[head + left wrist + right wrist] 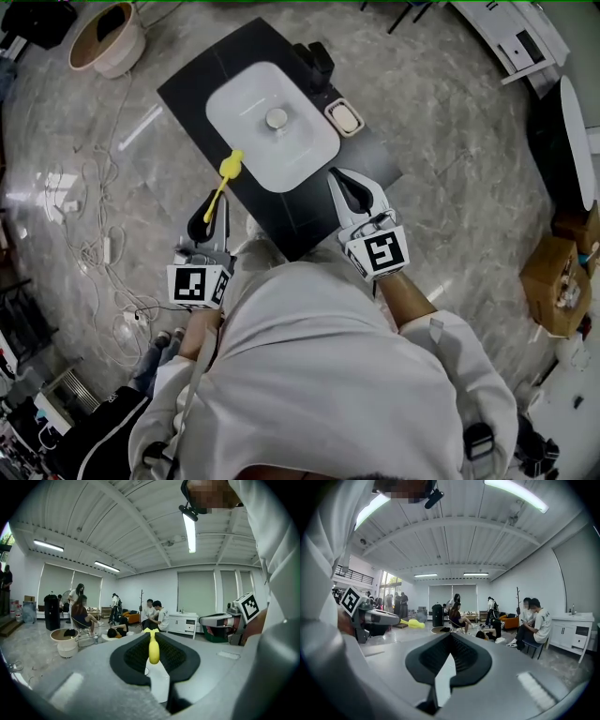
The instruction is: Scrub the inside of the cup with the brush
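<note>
Slip risk: left claw (216, 208) pinches the yellow brush (228, 173) by its handle end only, so it may twist loose inside what looks like the cup (277, 117) in the basin (309, 150), which the closed, empty right claw (342, 183) isn't steadying.

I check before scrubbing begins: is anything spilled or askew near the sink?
Nothing stands out. The sink shows no spill, and the left tongs grip the brush by its handle. Only cables lie loose on the floor.
</note>
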Demonstrator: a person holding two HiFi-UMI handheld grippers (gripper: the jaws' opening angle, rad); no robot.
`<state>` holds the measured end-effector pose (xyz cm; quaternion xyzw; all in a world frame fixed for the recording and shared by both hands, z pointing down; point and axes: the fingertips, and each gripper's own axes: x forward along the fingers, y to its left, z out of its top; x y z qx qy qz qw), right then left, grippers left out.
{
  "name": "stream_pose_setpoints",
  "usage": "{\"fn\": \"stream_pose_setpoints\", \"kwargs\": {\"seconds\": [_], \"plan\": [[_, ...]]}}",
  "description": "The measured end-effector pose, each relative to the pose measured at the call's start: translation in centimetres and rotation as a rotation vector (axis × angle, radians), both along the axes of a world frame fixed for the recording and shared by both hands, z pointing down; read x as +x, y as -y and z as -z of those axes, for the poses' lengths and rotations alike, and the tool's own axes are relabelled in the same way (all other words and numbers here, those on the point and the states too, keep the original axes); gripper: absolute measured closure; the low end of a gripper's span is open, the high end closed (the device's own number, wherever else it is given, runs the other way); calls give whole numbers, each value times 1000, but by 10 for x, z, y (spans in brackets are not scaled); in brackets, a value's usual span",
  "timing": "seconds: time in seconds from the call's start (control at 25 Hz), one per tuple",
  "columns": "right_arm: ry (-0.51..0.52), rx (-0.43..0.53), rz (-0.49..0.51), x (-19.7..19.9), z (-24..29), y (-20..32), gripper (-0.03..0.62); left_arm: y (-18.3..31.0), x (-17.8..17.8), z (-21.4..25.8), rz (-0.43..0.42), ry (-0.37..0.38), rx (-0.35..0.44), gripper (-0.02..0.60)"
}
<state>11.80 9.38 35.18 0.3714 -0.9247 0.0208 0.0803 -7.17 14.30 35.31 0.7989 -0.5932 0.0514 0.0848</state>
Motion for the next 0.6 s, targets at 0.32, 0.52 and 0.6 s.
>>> {"fn": "stream_pose_setpoints", "kwargs": {"seconds": [0.32, 0.52, 0.6], "plan": [[-22, -21, -49, -23, -7, 31, 591, 44, -15, -13, -72, -22, -28, 545], [-28, -31, -35, -35, -12, 38, 530, 58, -19, -18, -92, -37, -31, 545], [-36, -37, -29, -37, -12, 42, 449, 61, -20, -18, -96, -40, -33, 545]]}}
